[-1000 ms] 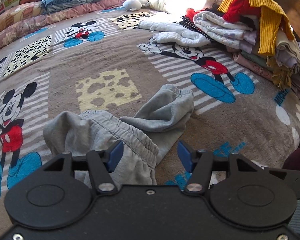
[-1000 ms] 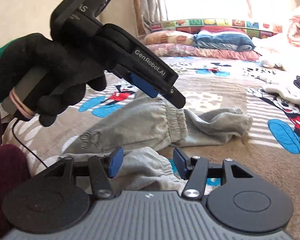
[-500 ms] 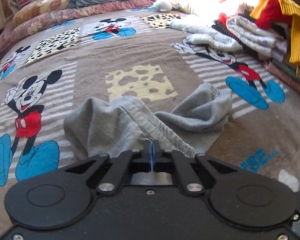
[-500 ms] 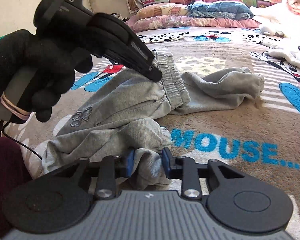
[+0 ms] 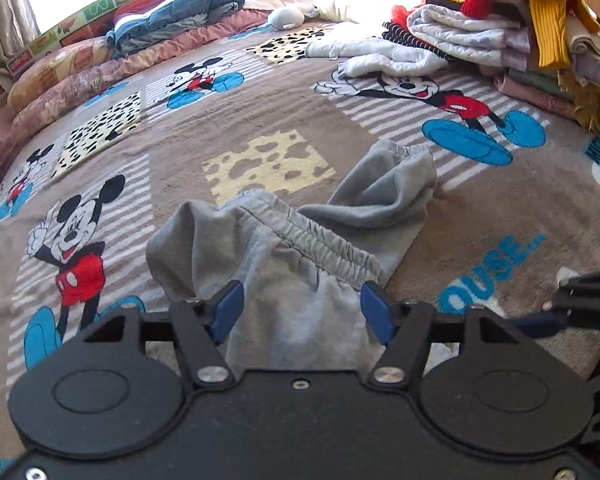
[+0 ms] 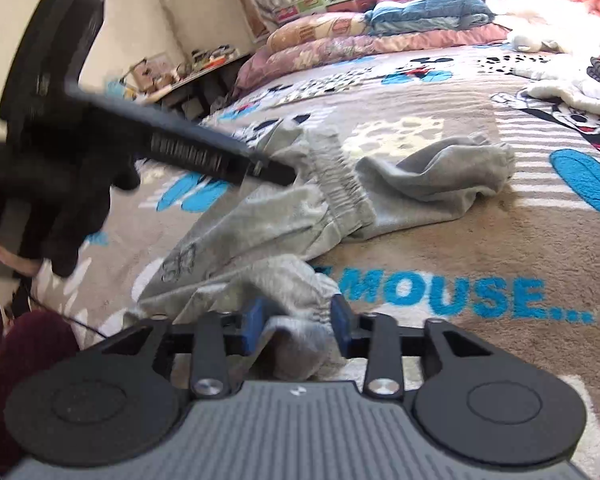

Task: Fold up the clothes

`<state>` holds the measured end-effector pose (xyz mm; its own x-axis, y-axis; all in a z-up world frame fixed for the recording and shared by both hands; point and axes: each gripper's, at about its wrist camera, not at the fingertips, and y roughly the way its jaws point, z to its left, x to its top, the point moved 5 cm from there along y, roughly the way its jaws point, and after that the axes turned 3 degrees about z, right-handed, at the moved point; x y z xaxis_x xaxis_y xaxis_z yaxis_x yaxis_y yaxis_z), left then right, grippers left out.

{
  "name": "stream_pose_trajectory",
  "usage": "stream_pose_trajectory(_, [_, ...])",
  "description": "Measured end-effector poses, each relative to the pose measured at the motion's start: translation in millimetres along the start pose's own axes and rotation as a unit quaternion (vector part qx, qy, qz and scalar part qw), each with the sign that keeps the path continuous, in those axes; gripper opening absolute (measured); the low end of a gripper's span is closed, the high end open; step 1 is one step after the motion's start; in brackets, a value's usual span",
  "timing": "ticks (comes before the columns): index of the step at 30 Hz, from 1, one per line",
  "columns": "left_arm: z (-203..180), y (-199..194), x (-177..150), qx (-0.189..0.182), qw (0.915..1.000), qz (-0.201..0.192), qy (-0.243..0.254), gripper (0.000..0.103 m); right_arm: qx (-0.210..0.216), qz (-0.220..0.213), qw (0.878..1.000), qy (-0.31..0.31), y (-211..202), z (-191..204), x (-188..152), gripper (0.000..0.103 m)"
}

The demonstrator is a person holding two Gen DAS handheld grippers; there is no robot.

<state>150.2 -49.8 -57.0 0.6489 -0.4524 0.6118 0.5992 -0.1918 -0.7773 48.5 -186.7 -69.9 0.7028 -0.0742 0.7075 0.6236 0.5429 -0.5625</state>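
Grey sweatpants lie crumpled on the Mickey Mouse blanket. The elastic waistband runs across just beyond my left gripper, which is open with the cloth between its blue pads. In the right wrist view the sweatpants stretch away, and my right gripper stands part open around a bunched cuff. The left gripper, held by a black-gloved hand, shows blurred at the waistband.
A pile of folded and loose clothes sits at the bed's far right. Pillows line the head of the bed. A white garment lies on the blanket. A cluttered shelf stands beside the bed.
My left gripper, shut on the waistband half a second ago, has opened. My right gripper's pads have spread a little around the cuff. The pants have shifted slightly.
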Motion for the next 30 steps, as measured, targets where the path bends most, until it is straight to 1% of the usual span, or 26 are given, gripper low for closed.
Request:
stream_pose_trajectory(1, [5, 1, -8, -0.008, 0.9998, 0.002, -0.020, 0.066, 0.006, -0.014, 1.000, 0.021, -7, -7, 5, 0.072])
stream_pose_trajectory(2, [13, 2, -16, -0.016, 0.9988, 0.003, -0.046, 0.066, 0.013, -0.024, 0.999, 0.044, -11, -15, 9, 0.073])
stream_pose_trajectory(3, [18, 2, -22, -0.020, 0.9980, 0.002, -0.061, 0.066, 0.020, -0.033, 0.997, 0.070, -12, -22, 13, 0.073])
stream_pose_trajectory(5, [25, 0, -33, -0.030, 0.9951, -0.006, -0.094, 0.066, 0.037, -0.035, 0.991, 0.121, -5, -36, 21, 0.073])
stream_pose_trajectory(8, [35, -4, -48, -0.050, 0.9878, -0.020, -0.146, 0.066, 0.031, -0.009, 0.988, 0.151, 25, -45, 30, 0.067])
stream_pose_trajectory(10, [39, -8, -56, -0.071, 0.9800, -0.031, -0.183, 0.066, 0.035, 0.009, 0.985, 0.168, 44, -47, 34, 0.059])
stream_pose_trajectory(11, [39, -9, -60, -0.082, 0.9772, -0.036, -0.193, 0.066, 0.038, 0.017, 0.983, 0.178, 53, -48, 35, 0.057])
stream_pose_trajectory(14, [42, -11, -65, -0.088, 0.9740, -0.048, -0.203, 0.066, 0.046, 0.037, 0.977, 0.207, 76, -50, 36, 0.054])
stream_pose_trajectory(15, [44, -11, -67, -0.095, 0.9712, -0.055, -0.212, 0.066, 0.048, 0.042, 0.974, 0.215, 81, -50, 36, 0.054])
stream_pose_trajectory(17, [51, -9, -71, -0.119, 0.9617, -0.064, -0.238, 0.066, 0.053, 0.051, 0.970, 0.232, 91, -51, 35, 0.049])
stream_pose_trajectory(19, [57, -6, -76, -0.134, 0.9549, -0.068, -0.256, 0.066, 0.057, 0.059, 0.965, 0.249, 100, -51, 35, 0.043])
stream_pose_trajectory(21, [62, -2, -80, -0.148, 0.9494, -0.068, -0.269, 0.066, 0.059, 0.056, 0.960, 0.267, 104, -52, 36, 0.042])
stream_pose_trajectory(23, [65, 1, -82, -0.154, 0.9477, -0.067, -0.272, 0.066, 0.058, 0.049, 0.957, 0.281, 107, -51, 37, 0.037])
stream_pose_trajectory(24, [67, 2, -82, -0.156, 0.9473, -0.066, -0.272, 0.066, 0.057, 0.045, 0.956, 0.284, 107, -50, 38, 0.028])
stream_pose_trajectory(25, [68, 1, -82, -0.158, 0.9467, -0.067, -0.273, 0.066, 0.054, 0.039, 0.958, 0.279, 105, -48, 39, 0.022])
stream_pose_trajectory(27, [70, -1, -81, -0.167, 0.9440, -0.073, -0.275, 0.066, 0.045, 0.025, 0.963, 0.265, 99, -40, 45, 0.019])
stream_pose_trajectory(30, [72, -7, -78, -0.171, 0.9451, -0.079, -0.267, 0.066, 0.030, 0.003, 0.970, 0.240, 87, -27, 58, 0.016])
